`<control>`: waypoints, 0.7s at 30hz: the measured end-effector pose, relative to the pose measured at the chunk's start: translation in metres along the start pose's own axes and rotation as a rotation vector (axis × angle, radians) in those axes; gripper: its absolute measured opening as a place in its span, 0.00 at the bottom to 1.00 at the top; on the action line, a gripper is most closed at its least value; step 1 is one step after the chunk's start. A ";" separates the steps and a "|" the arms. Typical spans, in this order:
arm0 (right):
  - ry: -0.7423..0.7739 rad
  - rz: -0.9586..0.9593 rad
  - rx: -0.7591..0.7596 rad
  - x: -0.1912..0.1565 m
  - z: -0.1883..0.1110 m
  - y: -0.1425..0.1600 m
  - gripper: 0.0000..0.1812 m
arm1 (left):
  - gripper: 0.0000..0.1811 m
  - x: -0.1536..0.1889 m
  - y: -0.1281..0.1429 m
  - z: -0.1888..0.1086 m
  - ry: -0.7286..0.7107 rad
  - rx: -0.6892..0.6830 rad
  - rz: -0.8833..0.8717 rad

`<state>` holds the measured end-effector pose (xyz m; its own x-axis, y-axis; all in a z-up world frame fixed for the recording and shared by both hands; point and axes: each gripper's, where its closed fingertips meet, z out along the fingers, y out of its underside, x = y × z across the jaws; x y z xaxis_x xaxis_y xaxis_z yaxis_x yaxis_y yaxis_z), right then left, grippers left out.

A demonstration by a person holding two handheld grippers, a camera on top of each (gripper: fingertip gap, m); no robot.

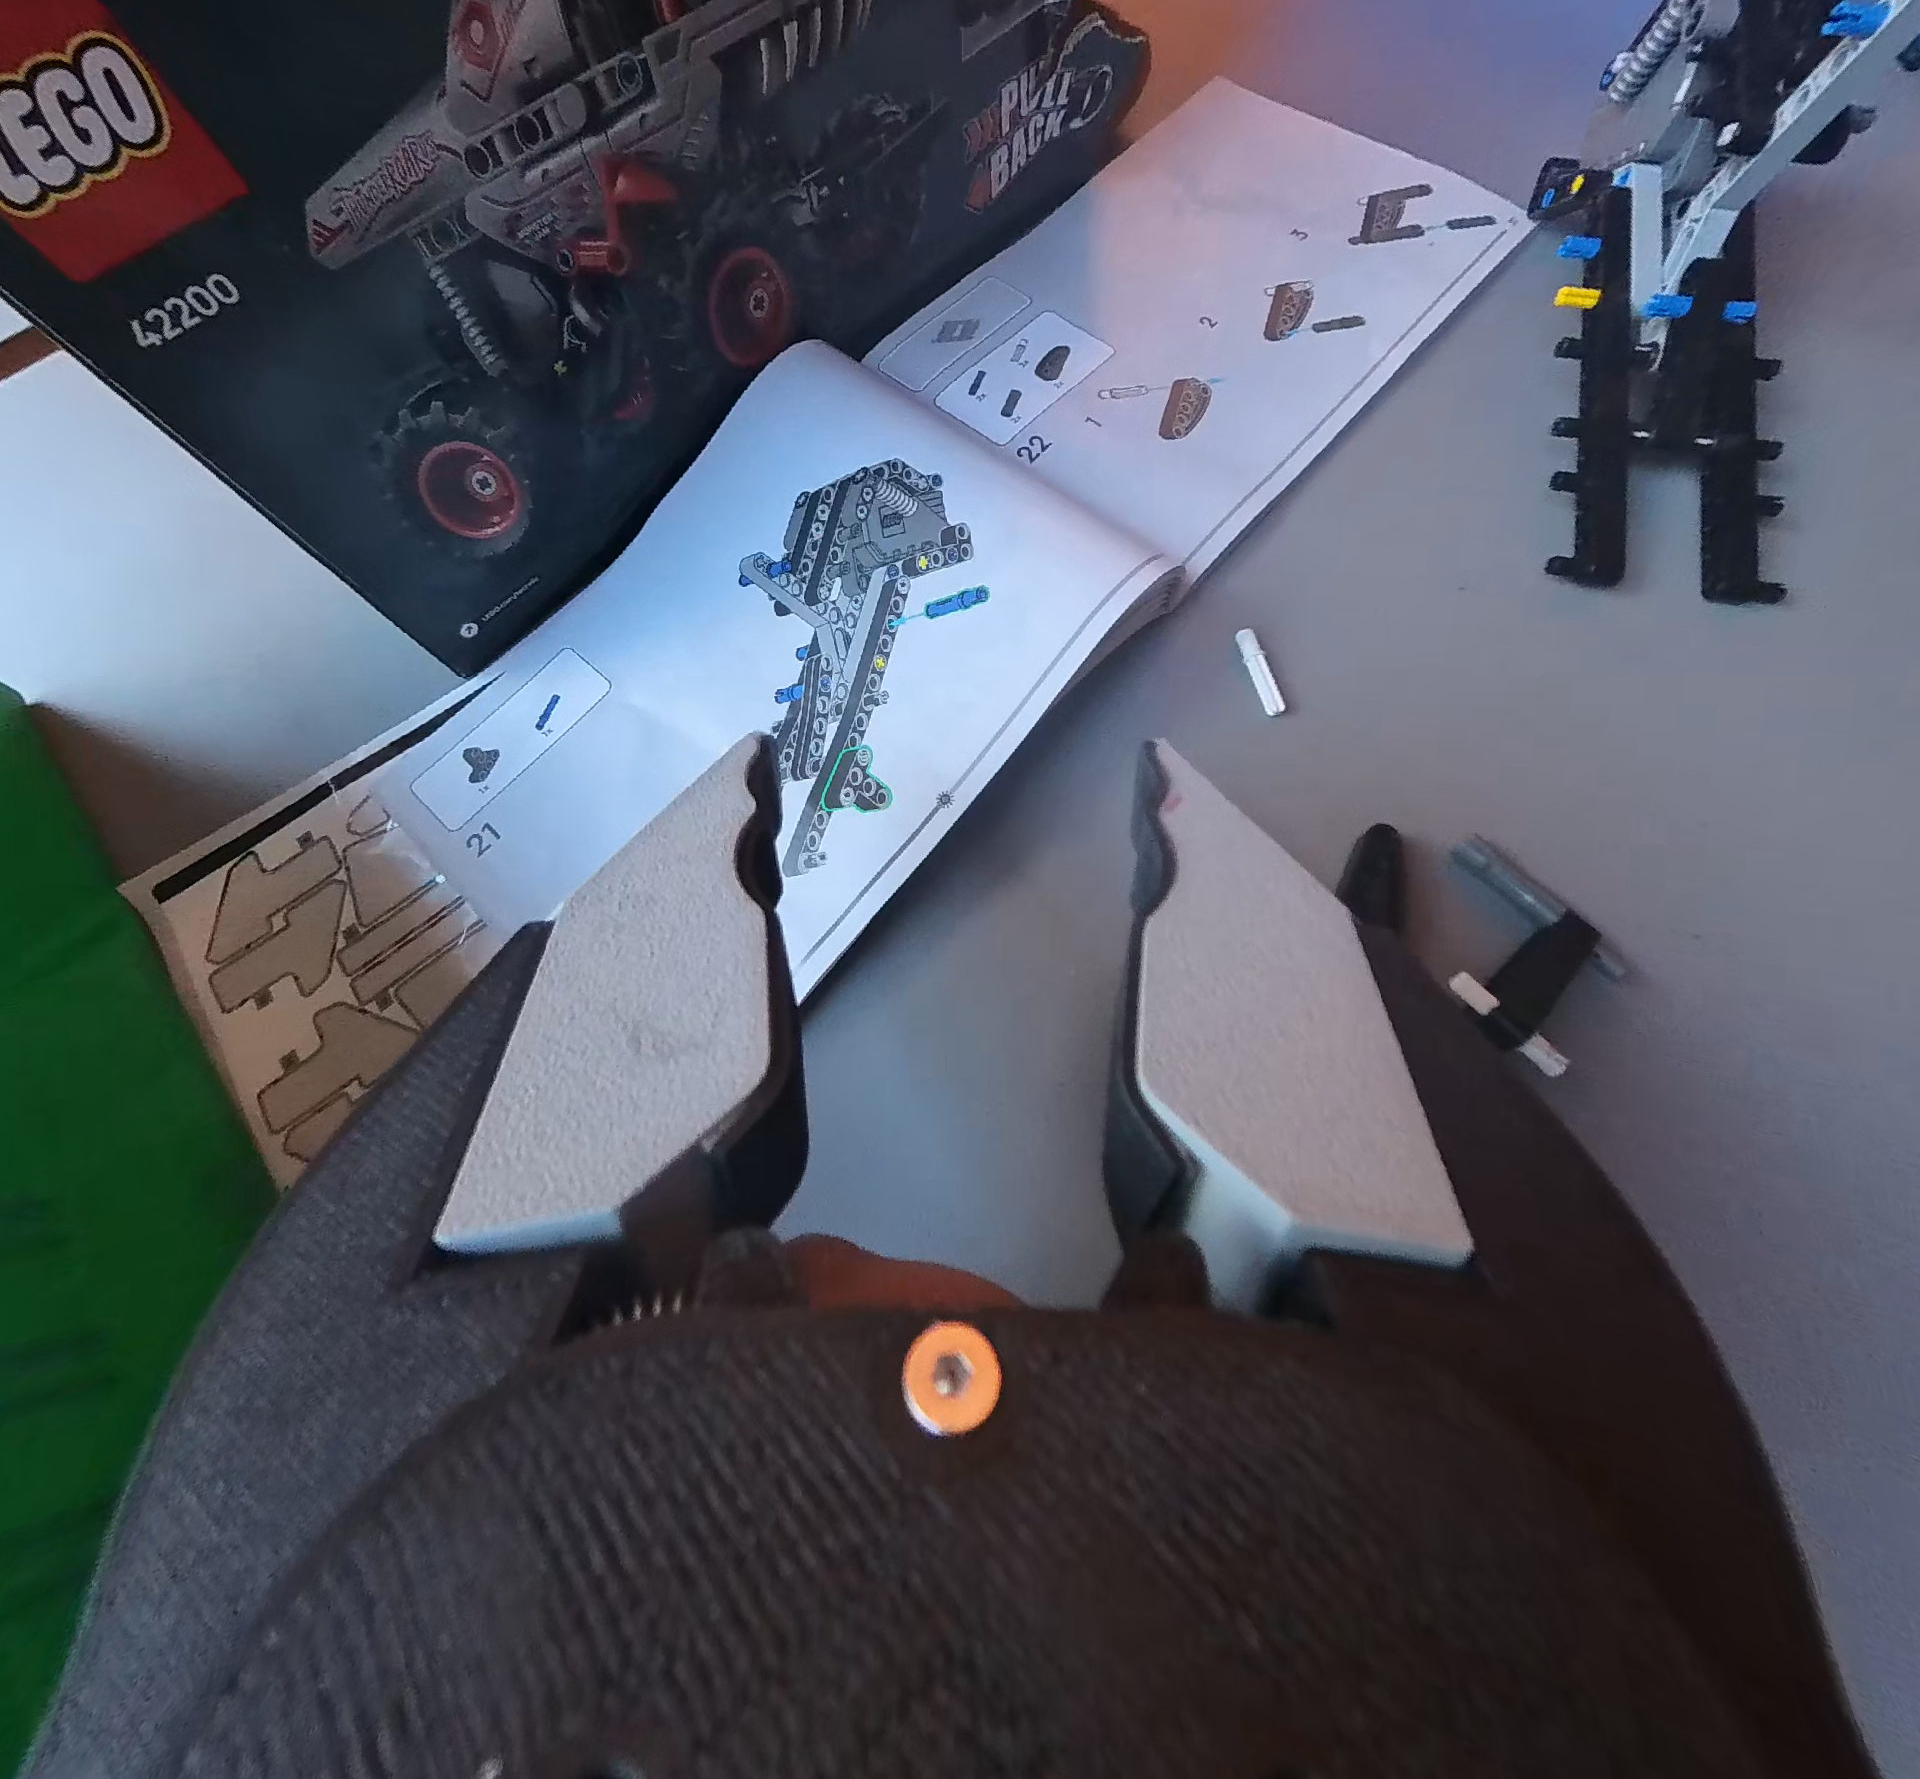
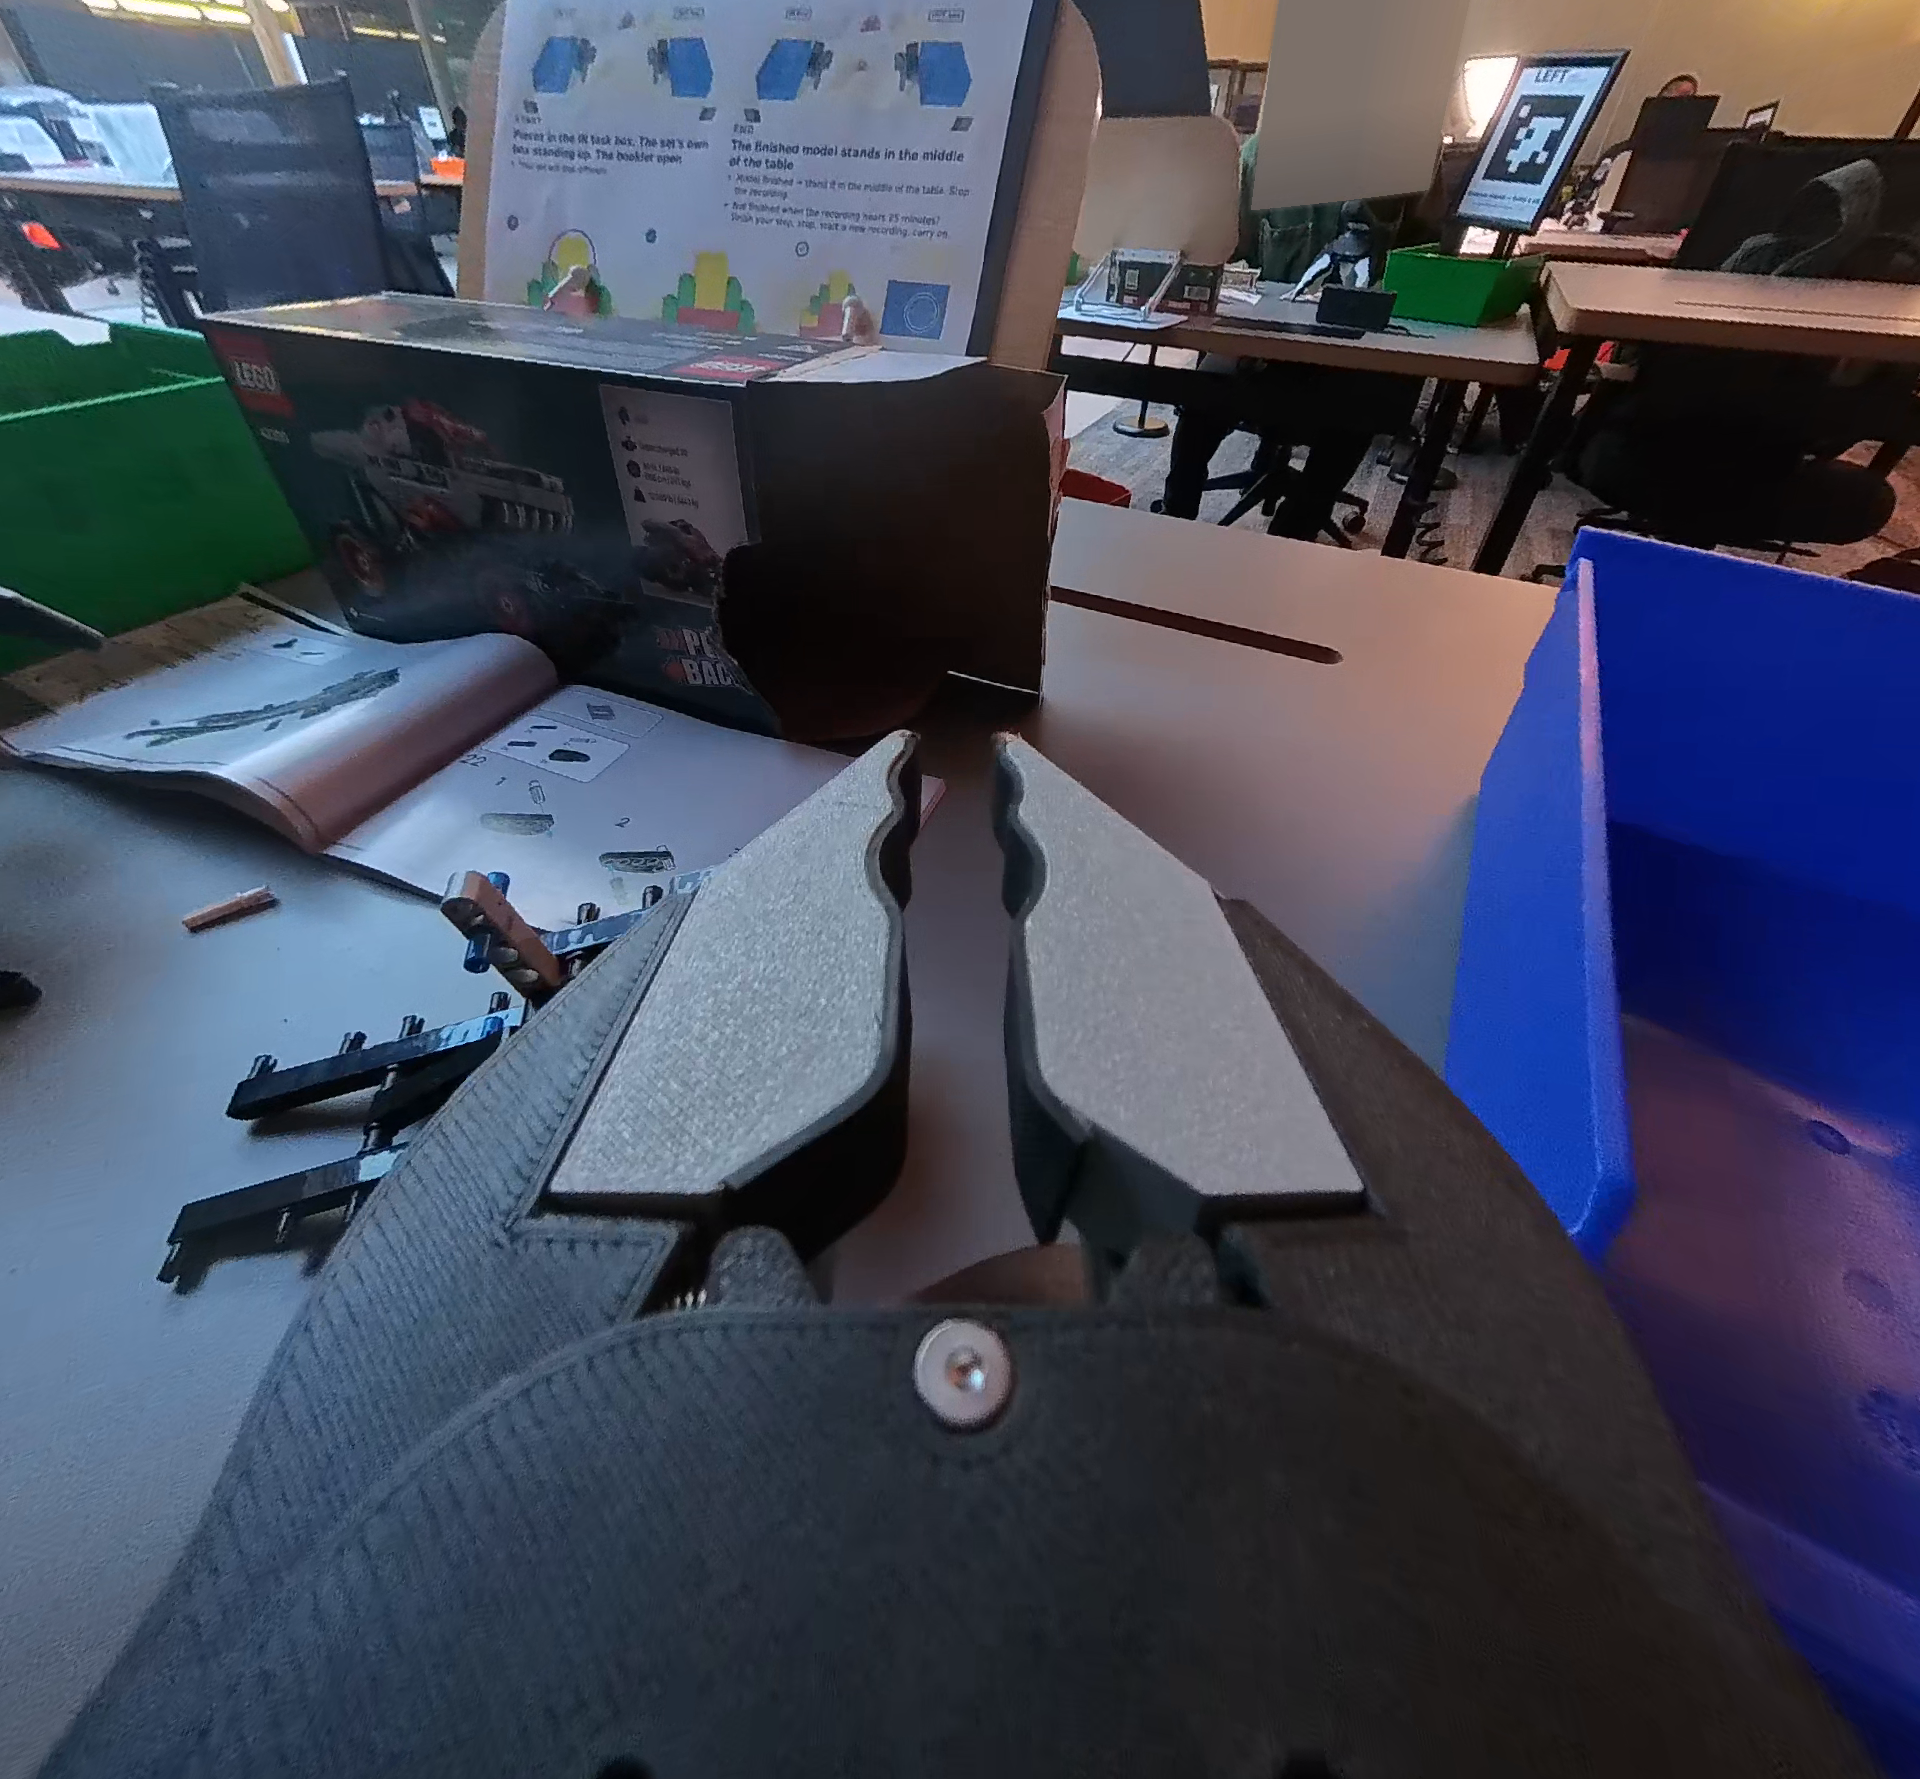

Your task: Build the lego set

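- Left wrist view: part-built model [image 1: 1704,202] sits upper right of frame on the grey table [image 1: 1351,586], well apart from both grippers. Grey beams, black side rails w/ pegs, blue and yellow pins, a spring at the top.
- Handling, my read: light, rigid plastic, but pin joints can pop if squeezed or levered. Best grip = across the two black rails or the grey beam, not the spring end or protruding pins.
- Loose bits: small white axle pin [image 1: 1260,671] mid-frame; black + grey piece [image 1: 1527,950] at right, just beside the left gripper's right finger. Both tiny, smooth, prob. slippery; pinch across flat sides.
- Left gripper [image 1: 956,773]: wide open, nothing held, hovering over the lower edge of the open booklet [image 1: 935,503].
- Right gripper [image 2: 956,773]: narrow gap betw. tips, nothing in it, pointing at the table centre.
- Right wrist view: model's black rails [image 2: 343,1075] lower left, partly hidden by the gripper body.
- Set box [image 1: 468,202] upper left; blue bin [image 2: 1714,898] right edge; green bin [image 2: 125,472] left.
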<state>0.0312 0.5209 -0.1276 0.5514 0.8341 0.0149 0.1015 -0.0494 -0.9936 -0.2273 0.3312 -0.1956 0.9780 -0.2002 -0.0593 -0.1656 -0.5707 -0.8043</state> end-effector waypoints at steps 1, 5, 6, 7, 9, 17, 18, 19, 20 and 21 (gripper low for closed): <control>0.000 0.000 0.000 0.000 0.000 0.000 0.05 | 0.36 0.000 0.000 0.000 -0.001 -0.002 0.001; 0.003 0.000 0.004 0.001 -0.001 -0.001 0.05 | 0.36 -0.001 0.001 0.001 -0.004 -0.005 0.001; 0.004 0.000 0.004 0.001 -0.001 -0.001 0.05 | 0.36 -0.001 0.001 0.000 -0.005 -0.004 0.001; 0.006 0.001 0.003 0.002 0.000 0.000 0.05 | 0.36 -0.002 0.001 0.000 -0.006 -0.005 0.002; 0.008 0.005 -0.012 0.003 0.002 0.003 0.05 | 0.36 -0.003 0.001 -0.001 -0.011 -0.006 0.005; -0.041 0.016 -0.019 -0.004 0.002 0.004 0.11 | 0.38 -0.008 0.002 0.002 -0.016 -0.009 -0.011; -0.039 0.011 -0.009 -0.005 0.001 0.002 0.10 | 0.38 -0.008 0.003 0.003 -0.015 -0.012 -0.016; -0.037 0.007 -0.003 -0.005 0.000 0.001 0.10 | 0.38 -0.008 0.003 0.004 -0.015 -0.012 -0.019; -0.039 0.008 0.001 -0.005 -0.001 -0.001 0.10 | 0.38 -0.009 0.003 0.005 -0.018 -0.012 -0.022; -0.043 0.011 0.009 -0.006 -0.002 -0.003 0.10 | 0.38 -0.009 0.003 0.006 -0.022 -0.012 -0.024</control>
<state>0.0294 0.5148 -0.1249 0.5166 0.8562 -0.0011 0.0878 -0.0542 -0.9947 -0.2362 0.3357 -0.2008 0.9842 -0.1689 -0.0537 -0.1440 -0.5849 -0.7982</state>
